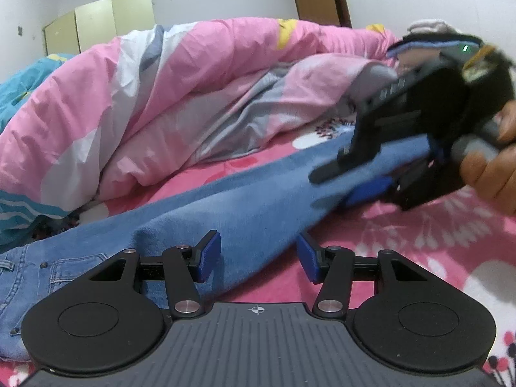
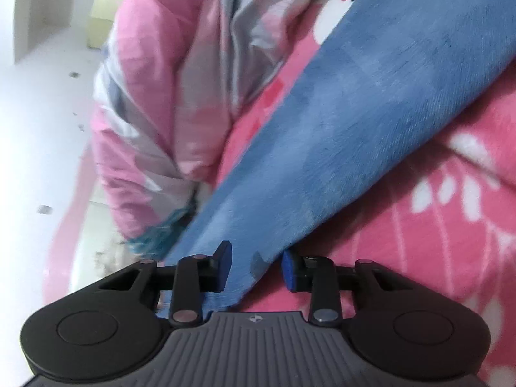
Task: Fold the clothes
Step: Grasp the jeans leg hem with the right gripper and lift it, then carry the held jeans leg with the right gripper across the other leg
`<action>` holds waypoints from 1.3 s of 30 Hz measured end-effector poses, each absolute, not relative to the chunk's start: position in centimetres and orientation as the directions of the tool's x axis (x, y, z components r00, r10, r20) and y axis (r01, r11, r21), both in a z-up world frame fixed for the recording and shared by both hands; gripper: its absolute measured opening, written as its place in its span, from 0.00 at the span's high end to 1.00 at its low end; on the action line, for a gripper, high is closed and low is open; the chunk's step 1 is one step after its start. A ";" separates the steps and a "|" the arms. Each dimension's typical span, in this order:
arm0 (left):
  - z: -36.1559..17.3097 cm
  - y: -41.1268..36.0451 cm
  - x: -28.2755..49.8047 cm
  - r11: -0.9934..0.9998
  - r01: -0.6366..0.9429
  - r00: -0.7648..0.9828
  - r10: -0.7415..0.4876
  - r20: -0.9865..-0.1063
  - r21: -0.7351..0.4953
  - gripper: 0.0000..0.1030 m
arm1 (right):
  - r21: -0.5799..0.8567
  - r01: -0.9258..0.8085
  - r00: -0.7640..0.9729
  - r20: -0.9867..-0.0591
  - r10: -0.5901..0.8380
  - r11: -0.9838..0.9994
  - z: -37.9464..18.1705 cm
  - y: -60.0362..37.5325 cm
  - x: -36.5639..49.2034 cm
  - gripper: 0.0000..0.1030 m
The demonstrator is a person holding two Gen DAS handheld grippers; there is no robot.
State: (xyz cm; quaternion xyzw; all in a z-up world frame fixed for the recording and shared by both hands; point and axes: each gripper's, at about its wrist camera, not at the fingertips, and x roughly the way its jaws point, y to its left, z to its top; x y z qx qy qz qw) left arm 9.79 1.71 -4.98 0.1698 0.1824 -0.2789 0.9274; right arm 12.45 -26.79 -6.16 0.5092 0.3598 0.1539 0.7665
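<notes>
A pair of blue jeans (image 1: 258, 193) lies stretched across the pink flowered bed sheet (image 1: 419, 258), with its pockets at the lower left of the left wrist view. My left gripper (image 1: 258, 258) is open just above one trouser leg, the cloth running under the gap between its blue pads. Further along that leg is my right gripper (image 1: 338, 180), blurred and held by a hand (image 1: 490, 164), one finger above the cloth and one below. In the right wrist view the right gripper (image 2: 256, 266) stands open with the edge of the jeans (image 2: 371, 96) between its fingers.
A bulky pink, white and grey quilt (image 1: 161, 80) is heaped along the far side of the bed, close beside the jeans (image 2: 154, 96). A small pile of folded cloth (image 1: 429, 29) sits behind the right gripper. A pale wardrobe (image 1: 96, 22) stands against the back wall.
</notes>
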 end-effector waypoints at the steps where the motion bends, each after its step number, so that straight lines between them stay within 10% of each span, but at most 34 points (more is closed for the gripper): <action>1: -5.1 1.7 9.8 0.785 0.580 0.778 -0.454 -0.435 0.218 0.50 | 0.903 0.119 0.700 -0.372 0.610 0.413 -6.0 -27.0 12.3 0.66; 18: -2.7 4.7 13.2 0.877 0.478 0.820 -0.467 -0.330 -0.054 0.87 | 0.946 0.007 0.725 -0.228 0.650 0.324 -5.0 -27.1 14.5 0.66; 29: -2.4 5.6 14.7 0.872 0.453 0.813 -0.489 -0.316 -0.185 0.89 | 0.400 -0.263 0.730 -0.513 0.452 0.878 -1.0 -18.4 15.1 0.79; 39: -2.0 5.7 14.9 0.870 0.457 0.811 -0.493 -0.314 -0.187 0.89 | 0.346 -0.240 0.675 -0.612 0.412 0.907 -2.1 -17.3 16.2 0.81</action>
